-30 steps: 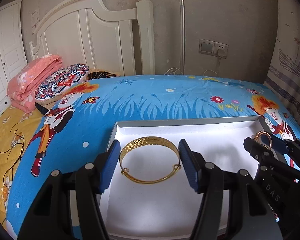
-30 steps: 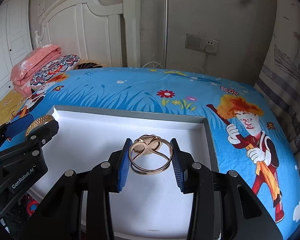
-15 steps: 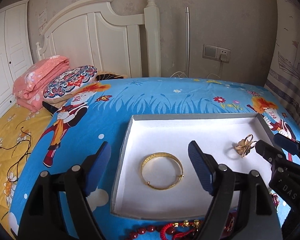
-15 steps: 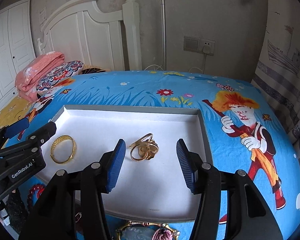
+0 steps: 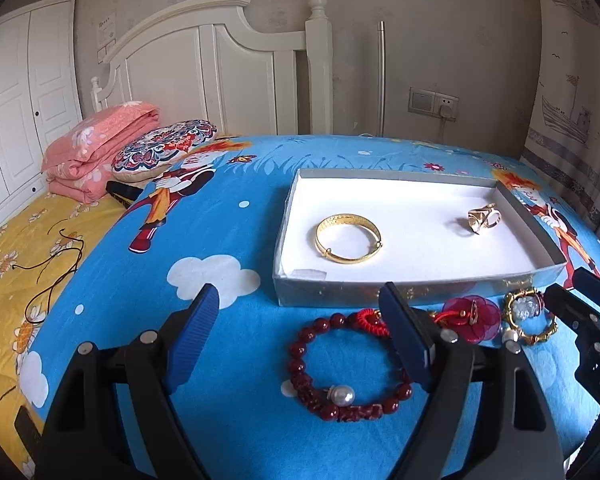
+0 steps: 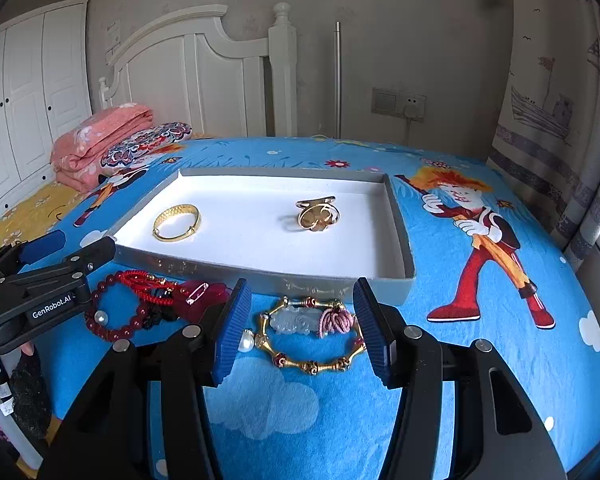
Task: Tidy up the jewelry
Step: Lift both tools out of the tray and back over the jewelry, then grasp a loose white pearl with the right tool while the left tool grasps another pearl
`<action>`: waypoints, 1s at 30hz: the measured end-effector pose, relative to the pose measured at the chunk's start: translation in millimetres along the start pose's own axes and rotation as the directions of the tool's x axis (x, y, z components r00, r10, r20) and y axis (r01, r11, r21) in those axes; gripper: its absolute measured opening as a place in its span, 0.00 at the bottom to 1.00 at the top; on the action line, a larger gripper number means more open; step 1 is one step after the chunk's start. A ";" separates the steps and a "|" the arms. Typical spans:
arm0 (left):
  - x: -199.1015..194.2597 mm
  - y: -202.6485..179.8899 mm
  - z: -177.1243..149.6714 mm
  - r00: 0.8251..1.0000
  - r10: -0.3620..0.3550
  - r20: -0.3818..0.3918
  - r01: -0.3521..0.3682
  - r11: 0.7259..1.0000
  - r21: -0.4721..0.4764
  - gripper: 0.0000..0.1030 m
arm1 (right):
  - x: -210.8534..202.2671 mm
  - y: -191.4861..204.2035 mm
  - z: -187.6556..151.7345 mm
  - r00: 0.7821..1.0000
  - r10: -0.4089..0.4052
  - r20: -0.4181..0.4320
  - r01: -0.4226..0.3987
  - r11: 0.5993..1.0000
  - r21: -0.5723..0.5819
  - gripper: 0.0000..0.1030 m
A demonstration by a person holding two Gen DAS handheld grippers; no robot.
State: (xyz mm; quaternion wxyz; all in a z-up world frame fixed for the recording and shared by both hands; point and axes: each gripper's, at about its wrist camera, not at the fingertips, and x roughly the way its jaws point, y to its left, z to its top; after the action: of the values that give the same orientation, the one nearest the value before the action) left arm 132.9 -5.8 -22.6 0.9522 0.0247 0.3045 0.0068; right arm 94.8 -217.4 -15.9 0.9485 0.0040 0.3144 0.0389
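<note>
- Gold bangle [image 5: 348, 239] and ring [image 5: 483, 218] lie in the white tray [image 5: 416, 294], centre right of the left wrist view; the left gripper [image 5: 300, 336], jaws just widened, spreads empty over a red bead bracelet [image 5: 342, 368] on the bed.
- Blue-padded right gripper [image 6: 300, 328], jaws just widened, spreads around a gold bamboo bangle [image 6: 312, 338], lower centre, untouched.

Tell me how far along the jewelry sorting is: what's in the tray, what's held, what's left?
Done: the gold bangle and the gold ring lie in the white tray. In hand: nothing; the left hand-held gripper and right hand-held gripper are both open and empty. Left, on the blue bedspread in front of the tray: the red bead bracelet, the red flower piece and the gold bamboo-style bracelet.
</note>
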 end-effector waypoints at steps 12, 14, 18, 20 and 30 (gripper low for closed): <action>-8.1 2.4 -46.9 1.000 -0.020 -0.012 0.020 1.000 0.014 0.77 | -2.3 -3.7 -35.3 1.000 0.005 -0.026 -0.005 1.000 -0.003 0.50; -10.7 3.0 -51.4 1.000 -0.016 0.000 0.016 1.000 0.020 0.77 | -1.5 -1.0 -38.0 1.000 0.002 -0.026 -0.003 1.000 -0.024 0.50; -12.8 5.4 -54.6 1.000 -0.019 0.007 0.018 1.000 0.018 0.77 | -0.6 7.8 -34.2 1.000 0.002 -0.014 -0.003 0.998 -0.064 0.50; -12.3 8.1 -53.1 1.000 -0.027 0.002 0.027 1.000 0.008 0.77 | 2.7 11.9 -29.5 1.000 0.010 -0.028 -0.012 0.997 -0.082 0.50; -9.3 28.9 -48.7 0.998 0.053 -0.013 -0.054 0.998 -0.032 0.77 | 5.5 20.2 -32.6 0.986 0.088 -0.142 -0.104 0.988 -0.111 0.36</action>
State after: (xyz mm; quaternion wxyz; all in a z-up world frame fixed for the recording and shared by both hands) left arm 97.1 24.9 -55.4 0.9501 0.0176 0.3092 0.0372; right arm 78.4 -197.4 -44.7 0.9202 -0.0395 0.3754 0.1034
